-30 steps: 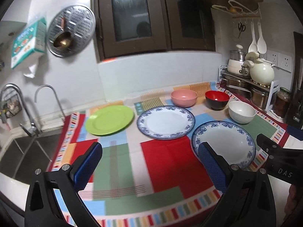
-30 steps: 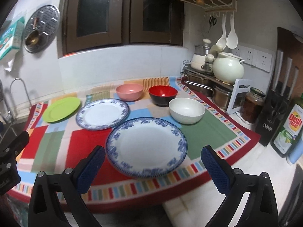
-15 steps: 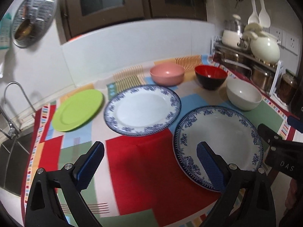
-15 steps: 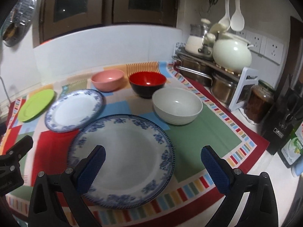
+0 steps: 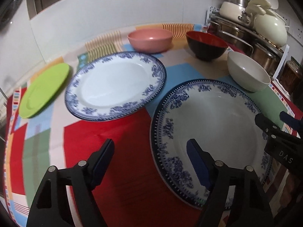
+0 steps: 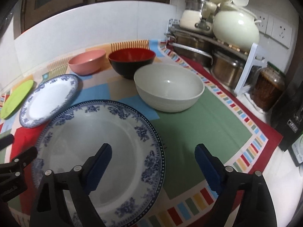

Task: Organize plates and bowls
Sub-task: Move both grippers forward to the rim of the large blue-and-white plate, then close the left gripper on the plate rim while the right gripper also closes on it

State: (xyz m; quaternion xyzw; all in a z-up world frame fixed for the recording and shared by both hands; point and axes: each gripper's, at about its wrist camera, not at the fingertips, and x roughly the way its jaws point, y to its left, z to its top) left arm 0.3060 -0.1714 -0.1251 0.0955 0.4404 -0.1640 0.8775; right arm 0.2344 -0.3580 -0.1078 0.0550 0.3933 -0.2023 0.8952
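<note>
A large blue-and-white plate (image 5: 214, 132) (image 6: 98, 143) lies nearest on the patchwork cloth. My left gripper (image 5: 151, 160) is open, straddling its left rim. My right gripper (image 6: 153, 162) is open, straddling its right rim. A smaller blue-and-white plate (image 5: 115, 83) (image 6: 49, 98) and a green plate (image 5: 43, 90) (image 6: 17, 96) lie to the left. A pink bowl (image 5: 150, 38) (image 6: 87, 61), a red-and-black bowl (image 5: 206, 44) (image 6: 131, 61) and a white bowl (image 5: 248, 73) (image 6: 169, 89) stand behind.
A rack with steel pots (image 6: 223, 64) and a cream kettle (image 6: 234, 28) stands at the right. A dark jar (image 6: 269, 90) sits beside it. The white tiled wall (image 5: 113, 15) runs behind the bowls. The counter edge (image 6: 280, 170) is at the right.
Both grippers have moved forward and down toward the large blue-and-white plate, which now fills more of both views. Both stay open.
</note>
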